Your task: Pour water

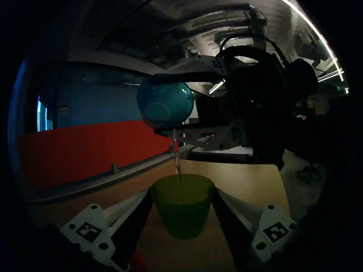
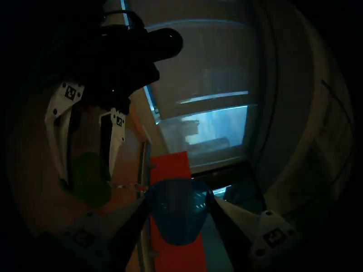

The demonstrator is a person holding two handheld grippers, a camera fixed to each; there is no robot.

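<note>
Left tongs (image 1: 181, 196) grasping green cup (image 1: 183, 211), right tongs (image 2: 179, 203) grasping tipped blue cup (image 2: 177, 215); water (image 1: 176, 158) streaming down

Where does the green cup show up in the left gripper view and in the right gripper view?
Left gripper view: green cup at lower centre, between the fingers of the left hand-held gripper.
Right gripper view: green cup left of centre, dim, between that gripper's fingers, farther off.
Shared landmark: the tilted blue cup, with a thin water stream running from it into the green cup.
</note>
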